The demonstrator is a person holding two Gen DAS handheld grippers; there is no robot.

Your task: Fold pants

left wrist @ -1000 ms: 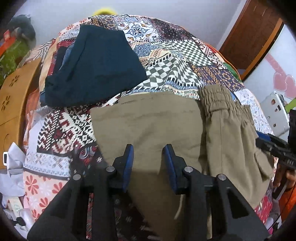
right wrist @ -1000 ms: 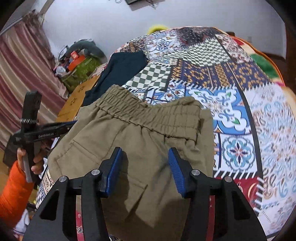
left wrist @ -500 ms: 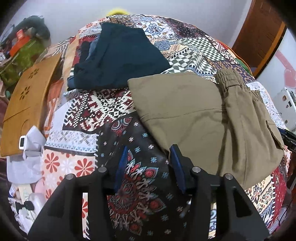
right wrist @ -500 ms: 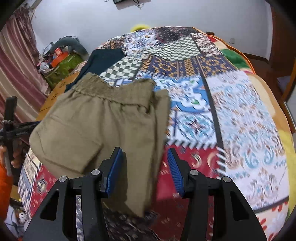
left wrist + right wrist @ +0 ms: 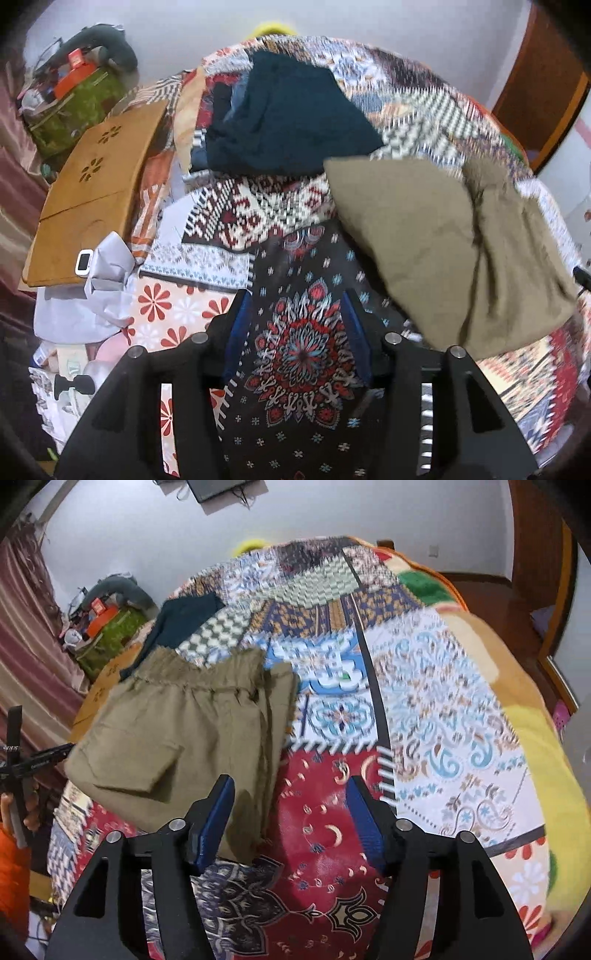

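The olive pants (image 5: 443,240) lie folded in a compact stack on the patchwork bedspread (image 5: 303,350). In the right wrist view the pants (image 5: 184,738) show their elastic waistband at the far end and a flap pocket near the front. My left gripper (image 5: 297,325) is open and empty, above the bedspread, to the left of the pants. My right gripper (image 5: 290,808) is open and empty, above the bedspread just right of the pants' near edge. The left gripper also shows in the right wrist view (image 5: 22,764), at the far left edge.
A dark teal folded garment (image 5: 291,118) lies beyond the pants. A wooden lap tray (image 5: 92,188) and white cloth (image 5: 88,291) sit off the bed's left side. Clutter with a green box (image 5: 110,627) stands by the wall. A wooden door (image 5: 539,85) is at right.
Both grippers have pulled back and away from the pants, left one to the left, right one to the right. The pants stay folded on the bed.
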